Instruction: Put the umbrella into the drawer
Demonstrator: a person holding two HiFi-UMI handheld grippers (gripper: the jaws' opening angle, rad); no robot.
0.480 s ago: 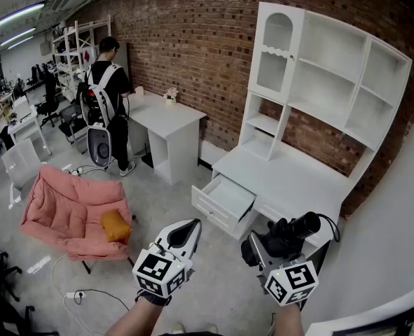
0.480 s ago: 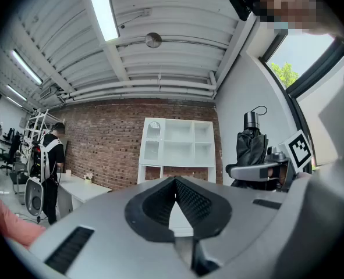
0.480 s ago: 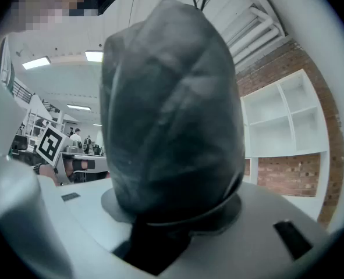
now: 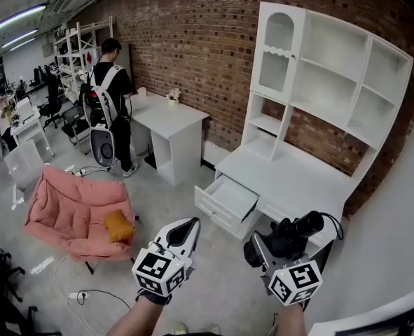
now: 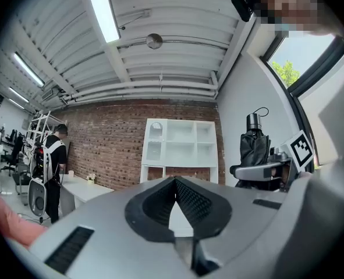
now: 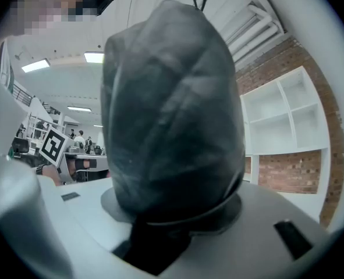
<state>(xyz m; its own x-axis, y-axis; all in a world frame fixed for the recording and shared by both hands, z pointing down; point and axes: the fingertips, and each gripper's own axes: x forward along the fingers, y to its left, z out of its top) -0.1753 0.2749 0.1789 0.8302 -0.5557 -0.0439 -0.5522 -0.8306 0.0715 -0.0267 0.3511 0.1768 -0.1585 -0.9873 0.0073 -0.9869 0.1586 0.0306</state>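
- umbrella [image 4: 295,231] — black, folded; clamped crosswise in right gripper [image 4: 265,246], handle end out to the right.
- drawer [image 4: 229,200] — white, pulled open from desk front, apart from umbrella.
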